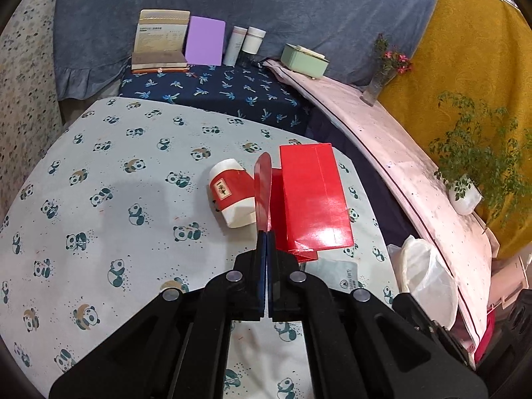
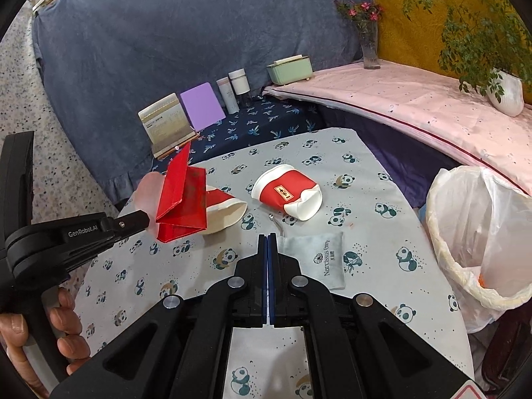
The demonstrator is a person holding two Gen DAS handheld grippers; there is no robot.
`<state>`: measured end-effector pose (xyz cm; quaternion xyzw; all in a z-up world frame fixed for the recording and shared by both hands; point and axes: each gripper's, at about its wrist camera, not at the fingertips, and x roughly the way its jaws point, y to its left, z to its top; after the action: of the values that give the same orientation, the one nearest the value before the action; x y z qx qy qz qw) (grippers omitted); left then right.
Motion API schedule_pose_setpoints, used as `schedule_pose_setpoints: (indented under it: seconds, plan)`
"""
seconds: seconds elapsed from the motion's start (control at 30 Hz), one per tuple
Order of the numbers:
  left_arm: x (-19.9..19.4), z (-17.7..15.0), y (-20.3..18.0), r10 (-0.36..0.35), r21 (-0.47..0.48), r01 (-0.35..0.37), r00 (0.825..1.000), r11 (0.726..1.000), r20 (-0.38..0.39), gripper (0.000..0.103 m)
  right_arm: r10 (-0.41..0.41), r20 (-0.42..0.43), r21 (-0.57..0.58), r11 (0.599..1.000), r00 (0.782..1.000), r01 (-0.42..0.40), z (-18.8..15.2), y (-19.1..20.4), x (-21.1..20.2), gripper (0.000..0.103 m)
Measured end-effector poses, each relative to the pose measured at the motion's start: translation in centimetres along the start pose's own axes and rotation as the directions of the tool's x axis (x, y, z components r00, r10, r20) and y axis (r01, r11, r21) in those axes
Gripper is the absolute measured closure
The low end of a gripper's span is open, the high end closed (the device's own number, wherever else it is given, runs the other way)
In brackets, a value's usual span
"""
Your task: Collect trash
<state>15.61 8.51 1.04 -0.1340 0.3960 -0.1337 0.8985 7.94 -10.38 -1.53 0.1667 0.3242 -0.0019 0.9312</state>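
My left gripper (image 1: pixel 266 232) is shut on a flap of a folded red paper carton (image 1: pixel 312 199) and holds it above the panda-print table (image 1: pixel 99 199). In the right wrist view the left gripper (image 2: pixel 146 222) comes in from the left with the red carton (image 2: pixel 181 199) hanging from it. A crushed red-and-white paper cup (image 2: pixel 289 196) lies on its side mid-table, and a second cup (image 2: pixel 226 211) is half hidden behind the carton. One cup (image 1: pixel 232 193) shows left of the carton in the left wrist view. My right gripper (image 2: pixel 267 237) is shut and holds nothing, over a grey pouch (image 2: pixel 319 259).
A bin lined with a white plastic bag (image 2: pixel 478 232) stands off the table's right edge, also seen as the bag (image 1: pixel 425 272). Books, a purple card (image 2: pixel 201 108) and bottles stand on the dark blue cloth behind. A pink ledge (image 2: pixel 415 99) carries a green box, a vase and a potted plant.
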Motion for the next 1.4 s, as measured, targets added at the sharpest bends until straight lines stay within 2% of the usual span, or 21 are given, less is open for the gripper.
schedule_pose_setpoints:
  seconds: [0.1,0.23,0.3,0.37,0.57,0.73,0.8,0.9,1.13,1.4]
  plan:
    - [0.3,-0.1,-0.5,0.0,0.007,0.0,1.0,1.0,-0.006,0.103,0.024,-0.037,0.04,0.999,0.999,-0.023,-0.5,-0.8,0.8,0.094]
    - [1.0,-0.3,-0.7,-0.002,0.014,0.003,1.0,1.0,-0.02,0.103,0.017,-0.106,0.023,1.0,0.994,-0.014,-1.4,-0.5,3.3,0.093]
    - [1.5,-0.4,-0.7,-0.004,0.018,0.005,0.999,1.0,-0.032,0.103,0.01,-0.128,0.009,1.0,0.992,-0.009,-1.9,-0.1,4.5,0.076]
    - [1.9,-0.4,-0.5,-0.005,0.015,0.006,0.999,1.0,-0.042,0.103,-0.001,-0.151,-0.005,1.0,0.989,0.0,-2.5,0.2,6.1,0.072]
    - [3.2,-0.6,-0.1,-0.002,0.017,0.003,0.998,1.0,-0.067,0.103,-0.042,-0.206,-0.04,0.999,0.978,0.034,-3.5,0.6,9.7,0.072]
    - [4.0,-0.8,-0.3,-0.003,0.024,0.005,0.997,1.0,-0.082,0.103,-0.081,-0.222,-0.061,0.996,0.972,0.069,-3.9,0.5,10.9,0.085]
    - [4.1,-0.9,-0.5,-0.008,0.027,0.01,0.996,1.0,-0.088,0.103,-0.08,-0.223,-0.06,0.996,0.971,0.068,-3.8,0.2,10.7,0.095]
    - [4.0,-1.0,-1.2,-0.014,0.036,0.018,0.996,0.999,-0.089,0.103,-0.079,-0.207,-0.048,0.996,0.975,0.07,-3.3,-0.3,9.8,0.096]
    - [3.1,-1.3,-3.5,-0.034,0.069,0.039,0.996,0.997,-0.077,0.103,-0.079,-0.109,-0.01,0.997,0.991,0.078,-1.6,-2.0,5.6,0.096]
    - [2.2,-2.0,-8.0,-0.078,0.132,0.088,0.994,0.987,-0.073,0.103,-0.119,0.006,0.054,0.991,0.993,0.119,0.6,-5.6,0.0,0.096]
